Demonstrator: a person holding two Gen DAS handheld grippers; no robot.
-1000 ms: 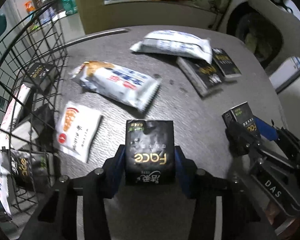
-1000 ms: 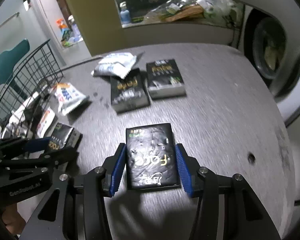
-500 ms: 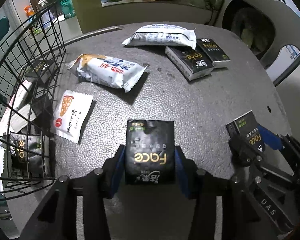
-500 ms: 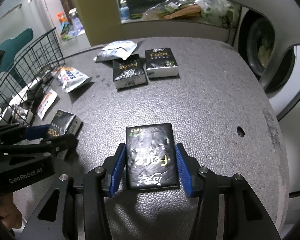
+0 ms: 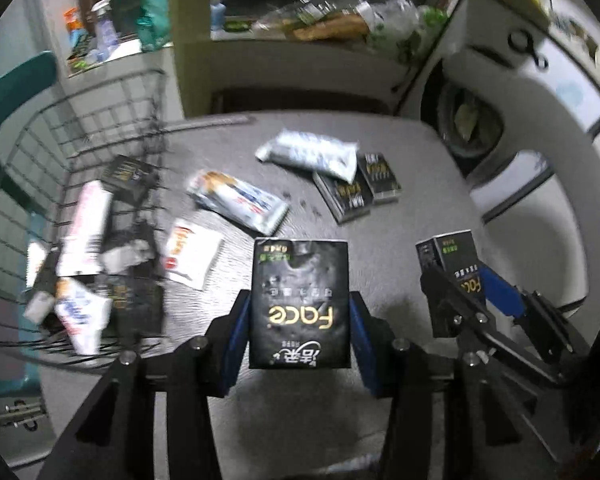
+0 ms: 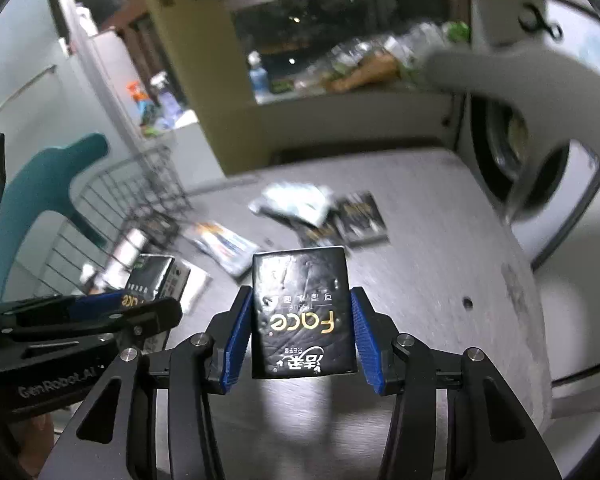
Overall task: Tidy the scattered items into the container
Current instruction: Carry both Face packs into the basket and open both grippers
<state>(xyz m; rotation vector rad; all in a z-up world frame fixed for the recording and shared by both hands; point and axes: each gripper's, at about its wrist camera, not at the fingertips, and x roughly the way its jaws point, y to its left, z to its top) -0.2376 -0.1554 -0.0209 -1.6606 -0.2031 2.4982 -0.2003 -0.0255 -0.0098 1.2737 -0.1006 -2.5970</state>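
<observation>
Gripping a black "Face" tissue pack between blue pads, the left tongs are seen clenched on its two sides, the pack lifted clear of the grey desk. A second black tissue pack is clamped in the same way by the right tongs — it too is held above the desk. The wire basket is taken as landmark: it stands at the desk's left edge and already holds several packets and black packs. Just beside the basket a white sachet with a red mark is seen lying flat; a little farther from it lies a long white snack bag. Well away from the basket, a pale wipes packet is seen resting partly over two more black packs, which lie side by side.
</observation>
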